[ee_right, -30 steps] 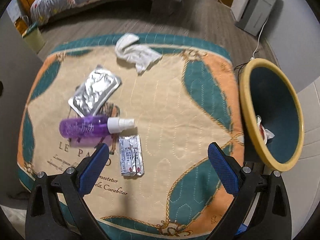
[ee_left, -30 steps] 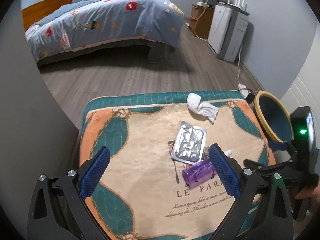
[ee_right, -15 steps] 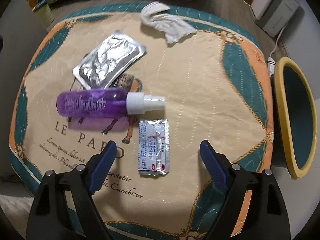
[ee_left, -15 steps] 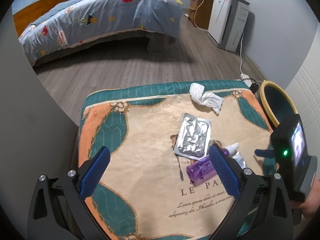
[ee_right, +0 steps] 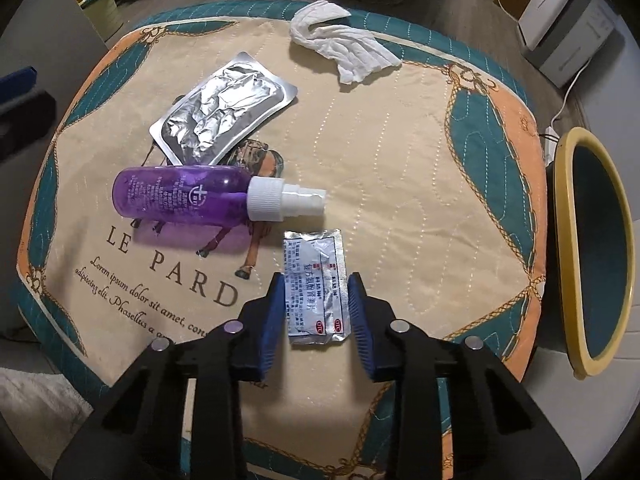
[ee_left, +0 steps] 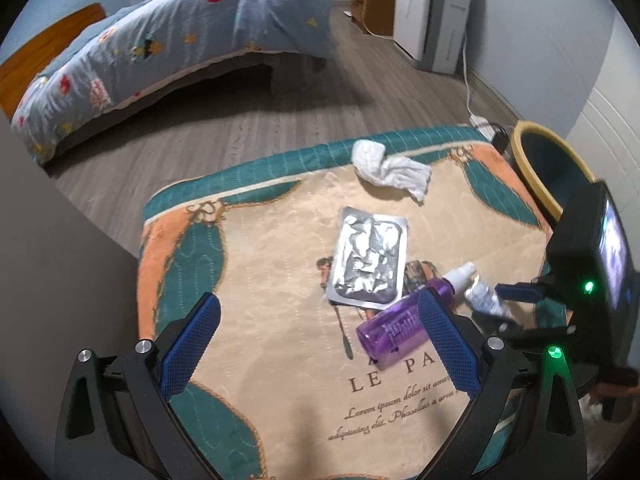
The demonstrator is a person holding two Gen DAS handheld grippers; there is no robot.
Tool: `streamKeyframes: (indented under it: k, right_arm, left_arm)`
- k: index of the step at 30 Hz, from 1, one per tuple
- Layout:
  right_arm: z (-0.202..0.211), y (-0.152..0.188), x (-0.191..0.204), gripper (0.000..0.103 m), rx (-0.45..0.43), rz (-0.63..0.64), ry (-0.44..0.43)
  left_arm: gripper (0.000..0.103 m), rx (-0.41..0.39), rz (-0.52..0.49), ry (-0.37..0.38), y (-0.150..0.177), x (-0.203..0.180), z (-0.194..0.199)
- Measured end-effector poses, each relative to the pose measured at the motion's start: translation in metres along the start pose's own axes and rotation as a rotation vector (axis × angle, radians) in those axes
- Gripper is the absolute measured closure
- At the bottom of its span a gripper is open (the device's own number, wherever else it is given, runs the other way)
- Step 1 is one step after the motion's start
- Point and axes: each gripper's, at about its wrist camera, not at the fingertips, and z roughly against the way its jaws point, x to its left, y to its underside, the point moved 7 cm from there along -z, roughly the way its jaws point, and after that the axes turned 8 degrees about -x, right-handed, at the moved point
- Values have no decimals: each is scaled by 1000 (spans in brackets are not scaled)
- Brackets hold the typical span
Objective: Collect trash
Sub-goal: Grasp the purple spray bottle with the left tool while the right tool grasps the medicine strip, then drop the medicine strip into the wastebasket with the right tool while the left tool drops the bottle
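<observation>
A small silver sachet (ee_right: 316, 280) with red and blue print lies flat on the quilted table cover (ee_right: 400, 160). My right gripper (ee_right: 316, 292) points down over it. Its jaws are closing, one blue pad on either side of the sachet, which is not buckled. Beside it lie a purple spray bottle (ee_right: 180, 196), a crumpled silver foil pack (ee_right: 224, 112) and a white tissue (ee_right: 344, 44). A teal bin with a yellow rim (ee_right: 564, 240) stands off the table's right side. My left gripper (ee_left: 318, 296) hovers open over the cover, nothing between its fingers.
Beyond the table is a wooden floor with a bed (ee_left: 160, 52) under a blue quilt. A white cabinet (ee_left: 432, 12) stands by the far wall. A power strip (ee_left: 480, 122) with its cable lies by the bin (ee_left: 528, 168). A grey wall is at the left.
The right gripper has come down over the sachet and drawn its jaws in from wide to just around it. The left gripper has sunk a little and stays open.
</observation>
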Motion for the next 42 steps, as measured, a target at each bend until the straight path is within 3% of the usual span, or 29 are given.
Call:
streamKeyframes:
  k: [7,16,22,24,28,30,42]
  right_arm:
    - [4,-10,-33,72,3,-60,7]
    - [21,-26,-109,72,-37,-257,-11]
    - [29,-35,-120,72,-66,-272,-33]
    - [30,-38,-114,72,-74,-248,-33]
    - [33,-40,-103,72,-90,-203,-23]
    - [39,-43,-109,72,-105,-204,-23]
    - [89,-63,-157,72,-233,-243,8]
  left_arm:
    - [5,62,-77,42,11,-26,-24]
    - [9,133,-284,110,30,-77,-56]
    - [35,187,-344,122,42,-92,-76]
    - [41,178,-347,138,41,-93,-75]
    - [61,170,-330,173,39,-95,-72]
    - [65,164,-324,193,38,-98,-70]
    - [69,34,-250,251,-20,-130,-49]
